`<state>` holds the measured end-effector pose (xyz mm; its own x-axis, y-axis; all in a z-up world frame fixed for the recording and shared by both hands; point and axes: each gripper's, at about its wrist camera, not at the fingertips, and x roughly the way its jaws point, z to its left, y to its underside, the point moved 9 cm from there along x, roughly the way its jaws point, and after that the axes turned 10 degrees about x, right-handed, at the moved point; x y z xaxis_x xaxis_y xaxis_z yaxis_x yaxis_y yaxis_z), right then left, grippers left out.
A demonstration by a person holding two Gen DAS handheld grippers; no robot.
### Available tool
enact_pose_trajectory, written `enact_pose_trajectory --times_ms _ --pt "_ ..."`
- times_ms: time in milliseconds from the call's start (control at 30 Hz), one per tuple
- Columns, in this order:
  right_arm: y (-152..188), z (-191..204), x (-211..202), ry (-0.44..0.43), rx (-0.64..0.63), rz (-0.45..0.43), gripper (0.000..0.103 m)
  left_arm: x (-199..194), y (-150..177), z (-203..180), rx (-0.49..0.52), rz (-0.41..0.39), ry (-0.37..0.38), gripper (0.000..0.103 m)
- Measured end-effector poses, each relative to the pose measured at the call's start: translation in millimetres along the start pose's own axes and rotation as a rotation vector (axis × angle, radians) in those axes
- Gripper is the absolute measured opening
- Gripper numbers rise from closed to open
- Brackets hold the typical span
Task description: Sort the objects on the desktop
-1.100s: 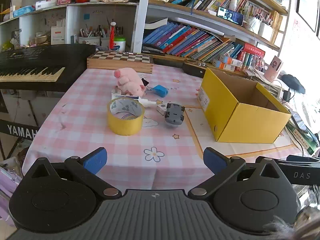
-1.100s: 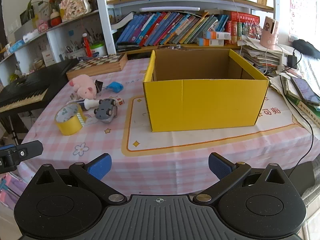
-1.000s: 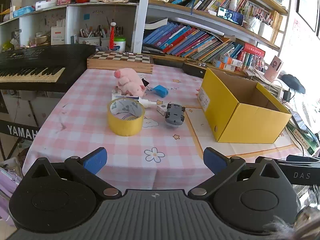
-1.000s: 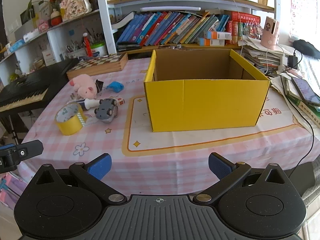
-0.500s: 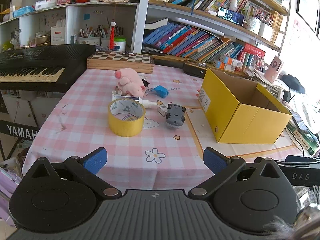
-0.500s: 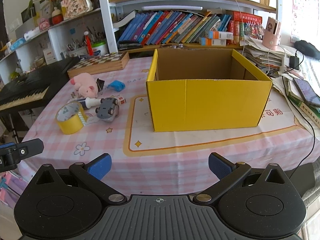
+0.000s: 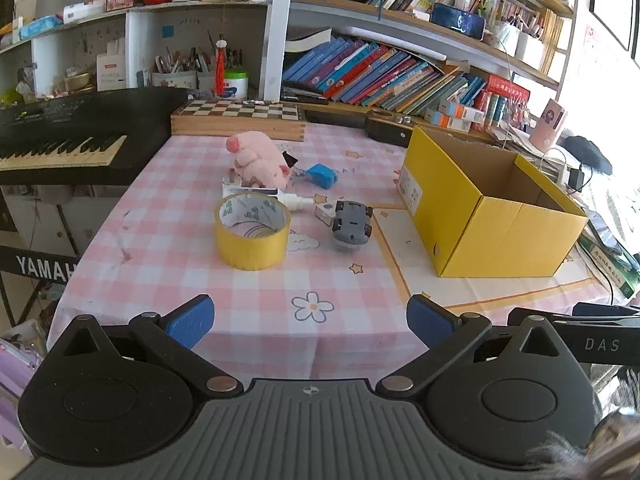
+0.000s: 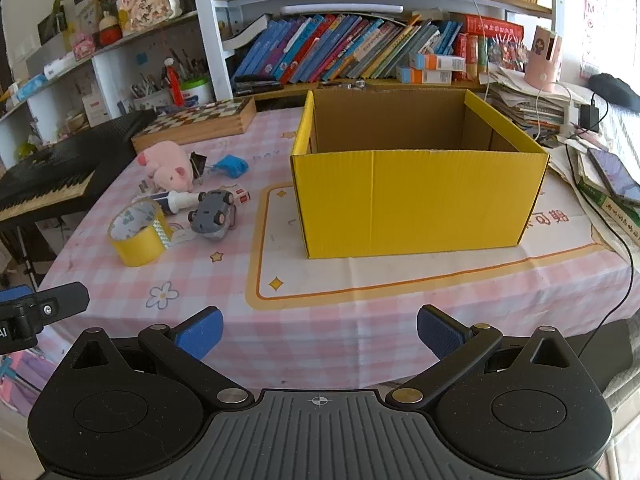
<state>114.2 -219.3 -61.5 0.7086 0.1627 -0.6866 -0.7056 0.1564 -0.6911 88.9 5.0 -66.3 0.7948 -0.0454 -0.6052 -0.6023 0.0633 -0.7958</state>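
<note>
An open yellow cardboard box (image 7: 492, 216) (image 8: 416, 200) stands on the pink checked tablecloth. To its left lie a yellow tape roll (image 7: 252, 236) (image 8: 138, 236), a grey toy car (image 7: 351, 226) (image 8: 212, 214), a pink plush pig (image 7: 258, 158) (image 8: 166, 164), a blue object (image 7: 320, 175) (image 8: 232, 165) and a white tube (image 7: 294, 201) (image 8: 182, 201). My left gripper (image 7: 310, 318) is open and empty near the table's front edge, in front of the tape. My right gripper (image 8: 318, 330) is open and empty in front of the box.
A wooden chessboard box (image 7: 238, 118) lies at the back of the table. A black keyboard (image 7: 60, 140) stands to the left. Bookshelves (image 8: 360, 52) line the back. Papers, a phone (image 8: 614, 176) and cables sit right of the box.
Both grippers have drifted slightly; the view shifts a little toward the table. The objects have not moved and both grippers stay open.
</note>
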Motion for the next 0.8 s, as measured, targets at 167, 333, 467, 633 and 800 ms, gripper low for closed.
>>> enact_pose_trajectory --times_ms 167,333,467,633,800 --pt "-0.7 -0.5 1.2 0.000 0.007 0.002 0.103 0.6 -0.4 0.2 0.003 -0.001 0.002 0.103" --pt "-1.2 -0.1 1.6 0.002 0.010 0.003 0.103 1.2 -1.0 -0.8 0.009 -0.001 0.007 0.103" --pt "-1.3 -0.3 1.7 0.002 0.009 0.003 0.103 1.0 -1.6 -1.0 0.008 -0.001 0.006 0.103" --pt "-2.0 -1.0 1.5 0.003 0.008 0.001 0.103 0.7 -1.8 -0.8 0.008 -0.001 0.006 0.103" --pt "-2.7 -2.8 0.3 0.007 0.008 -0.002 0.103 0.5 -2.2 -0.7 0.007 0.001 0.006 0.103"
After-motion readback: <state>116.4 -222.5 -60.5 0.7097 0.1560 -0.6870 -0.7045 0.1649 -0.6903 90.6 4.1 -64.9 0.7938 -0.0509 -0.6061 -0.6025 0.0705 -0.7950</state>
